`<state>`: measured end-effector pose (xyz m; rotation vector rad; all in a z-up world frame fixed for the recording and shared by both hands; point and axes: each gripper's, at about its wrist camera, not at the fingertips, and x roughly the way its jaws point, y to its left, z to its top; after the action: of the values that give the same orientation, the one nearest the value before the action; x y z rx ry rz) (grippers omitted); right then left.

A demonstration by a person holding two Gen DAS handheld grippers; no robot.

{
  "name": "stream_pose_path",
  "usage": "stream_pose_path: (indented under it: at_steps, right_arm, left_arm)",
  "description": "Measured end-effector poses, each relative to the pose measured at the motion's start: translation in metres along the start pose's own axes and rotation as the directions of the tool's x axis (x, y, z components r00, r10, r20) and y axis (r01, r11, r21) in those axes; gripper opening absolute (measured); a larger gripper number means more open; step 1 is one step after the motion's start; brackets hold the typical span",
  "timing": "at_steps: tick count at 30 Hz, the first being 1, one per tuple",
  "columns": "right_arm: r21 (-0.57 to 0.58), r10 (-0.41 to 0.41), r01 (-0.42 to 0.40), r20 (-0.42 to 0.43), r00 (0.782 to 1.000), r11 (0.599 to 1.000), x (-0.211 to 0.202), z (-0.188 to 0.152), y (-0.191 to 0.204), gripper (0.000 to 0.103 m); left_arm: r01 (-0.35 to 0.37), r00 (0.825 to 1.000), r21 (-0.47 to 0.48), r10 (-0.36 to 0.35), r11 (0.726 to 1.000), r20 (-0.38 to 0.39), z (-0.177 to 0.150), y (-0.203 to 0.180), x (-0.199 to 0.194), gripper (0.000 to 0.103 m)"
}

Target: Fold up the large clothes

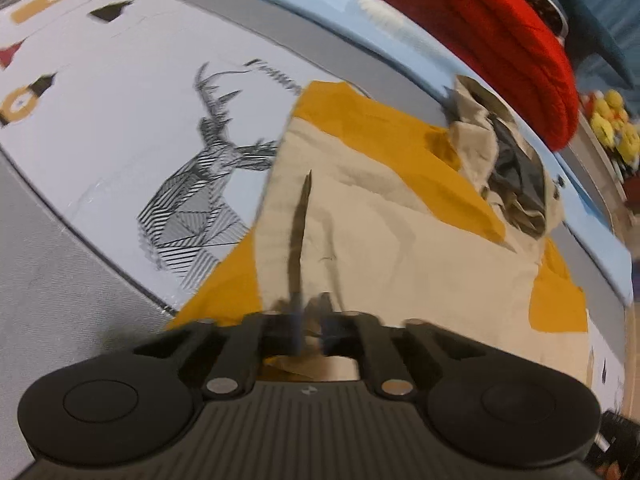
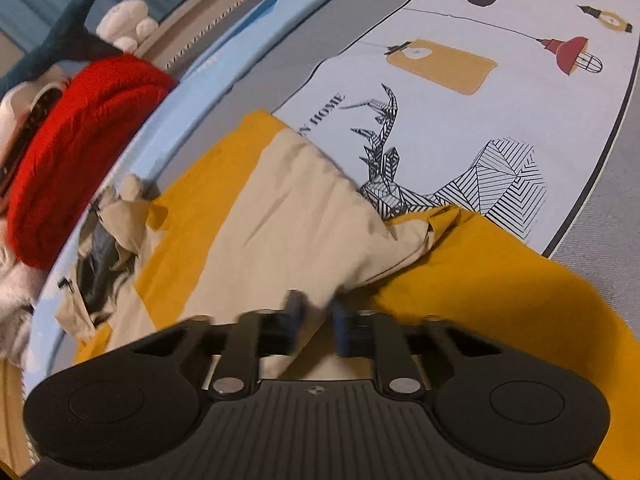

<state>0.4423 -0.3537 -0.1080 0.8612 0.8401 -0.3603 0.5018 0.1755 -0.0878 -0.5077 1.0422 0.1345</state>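
A beige-and-mustard jacket (image 1: 392,240) is spread on the printed mat (image 1: 120,120), its near hem pinched by the closed left hand-held gripper (image 1: 308,320) and straddled by the parted right hand-held gripper (image 2: 316,320); a fold toward the far collar appears next

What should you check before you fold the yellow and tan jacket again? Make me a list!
1. Left gripper holding the jacket: ok, fingers nearly together with tan cloth bunched between them.
2. Right gripper holding the jacket: cannot tell, cloth lies in a visible gap and the frame is blurred.
3. Hood flat: not ok, it is crumpled at the far edge.
4. Jacket on the printed mat: ok, partly over the deer drawing.
5. Red knit clear of the jacket: ok, it lies beyond the blue edge.
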Motion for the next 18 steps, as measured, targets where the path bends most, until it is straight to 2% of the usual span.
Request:
stream_pose_path:
  at_steps: [5, 9, 10, 11, 12, 15, 18]
  right_arm:
    - [0.048, -0.053, 0.050, 0.064, 0.997, 0.998, -0.011, 0.005, -0.007, 0.004]
    - [0.055, -0.099, 0.097, 0.033, 0.995, 0.994, -0.005, 0.004, -0.010, 0.006]
    - [0.052, -0.122, 0.120, 0.027, 0.992, 0.991, -0.005, 0.003, -0.009, 0.013]
    - [0.049, -0.147, 0.146, 0.035, 0.988, 0.988, -0.006, 0.002, -0.009, 0.027]
    - [0.039, -0.167, 0.165, 0.051, 0.985, 0.986, -0.008, 0.001, -0.007, 0.034]
    - [-0.019, -0.191, 0.196, 0.140, 0.972, 0.980, -0.022, 0.000, 0.006, 0.036]
    - [-0.094, -0.139, 0.166, 0.250, 0.958, 0.982, -0.038, 0.001, 0.021, 0.036]
  left_arm:
    - [0.034, 0.998, 0.104, -0.038, 0.994, 0.041, -0.004, -0.019, -0.007, 0.000]
    - [-0.005, 1.000, 0.074, 0.003, 0.997, 0.031, -0.005, -0.015, -0.003, 0.000]
    - [-0.025, 0.999, 0.057, 0.024, 0.998, 0.029, -0.004, -0.011, -0.002, 0.000]
    - [-0.041, 0.999, 0.047, 0.040, 0.998, 0.034, -0.004, -0.008, -0.003, 0.000]
    - [-0.050, 0.998, 0.039, 0.049, 0.998, 0.044, -0.002, -0.006, -0.004, 0.000]
    - [-0.037, 0.995, 0.032, 0.034, 0.999, 0.099, 0.002, -0.006, -0.015, 0.001]
    - [0.011, 0.992, 0.082, -0.021, 0.997, 0.123, 0.000, -0.017, -0.021, 0.007]
